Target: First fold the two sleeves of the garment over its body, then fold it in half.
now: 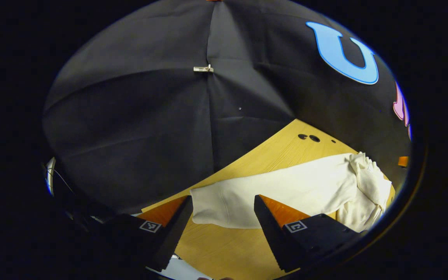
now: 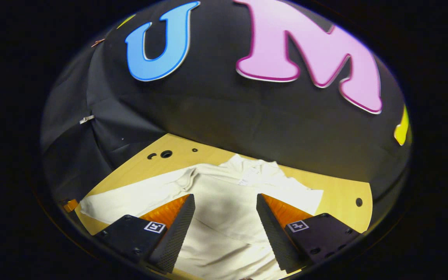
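Garment [image 2: 224, 210]: soft matt cream cloth, lightly creased. Counter [image 1: 224, 249]: smooth light wood-grain finish, low sheen. Booth wall [image 1: 138, 116]: matt black cloth.

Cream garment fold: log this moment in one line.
cream long-sleeved garment flat on wooden table | sleeves unfolded | left gripper open at cuff | right gripper open over body

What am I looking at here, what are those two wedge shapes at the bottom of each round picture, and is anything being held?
The wedges are the fingers of hand-held grippers; a person carries one in each hand, and a camera rides on each. The left gripper view looks past the left gripper, open, toward a sleeve stretched across the wooden table. The right gripper view looks past the right gripper, also open, over the body of the cream garment. Nothing is held. The garment lies spread out, its sleeves not yet folded. Behind is the booth's black cloth wall.
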{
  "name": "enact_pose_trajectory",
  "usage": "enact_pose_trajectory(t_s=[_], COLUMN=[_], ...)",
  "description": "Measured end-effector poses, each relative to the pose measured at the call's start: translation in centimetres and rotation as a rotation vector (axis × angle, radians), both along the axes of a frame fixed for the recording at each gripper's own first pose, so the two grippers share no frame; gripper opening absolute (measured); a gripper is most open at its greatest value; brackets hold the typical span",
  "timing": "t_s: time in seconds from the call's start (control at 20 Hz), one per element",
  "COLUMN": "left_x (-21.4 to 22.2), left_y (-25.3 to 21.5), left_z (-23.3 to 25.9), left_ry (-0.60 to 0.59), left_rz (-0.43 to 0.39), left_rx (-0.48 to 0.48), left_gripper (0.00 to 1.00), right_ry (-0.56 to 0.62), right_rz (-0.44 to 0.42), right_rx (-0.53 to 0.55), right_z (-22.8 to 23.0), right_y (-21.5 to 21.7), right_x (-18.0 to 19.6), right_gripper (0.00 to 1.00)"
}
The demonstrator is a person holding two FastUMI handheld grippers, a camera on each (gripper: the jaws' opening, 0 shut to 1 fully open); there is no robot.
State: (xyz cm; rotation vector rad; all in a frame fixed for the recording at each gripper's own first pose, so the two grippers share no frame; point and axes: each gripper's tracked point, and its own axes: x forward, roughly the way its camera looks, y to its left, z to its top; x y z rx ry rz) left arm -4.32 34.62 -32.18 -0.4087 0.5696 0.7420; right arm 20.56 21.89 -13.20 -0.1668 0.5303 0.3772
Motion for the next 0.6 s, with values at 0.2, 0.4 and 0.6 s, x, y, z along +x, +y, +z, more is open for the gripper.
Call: enact_pose_trajectory(t_s=[0.2, 0.4, 0.6], left_x=[1.4, 1.4, 1.6], left_y=[0.2, 1.0, 0.1], left_z=[-2.5, -5.5, -7.1], left_ry=[0.071, 0.169, 0.179], left_rz=[-0.014, -0.003, 0.0], left_rx=[0.012, 0.018, -0.055], left_gripper=[0.99, 0.97, 0.99], right_ry=[-0.003, 0.022, 0.039], right_rz=[-0.087, -0.17, -0.228], right_rx=[-0.021, -0.001, -0.004], right_z=[0.8, 1.1, 0.7], right_y=[-6.7, -11.7, -14.9], right_x=[-1.9, -4.2, -5.7], right_gripper=[0.98, 0.98, 0.98])
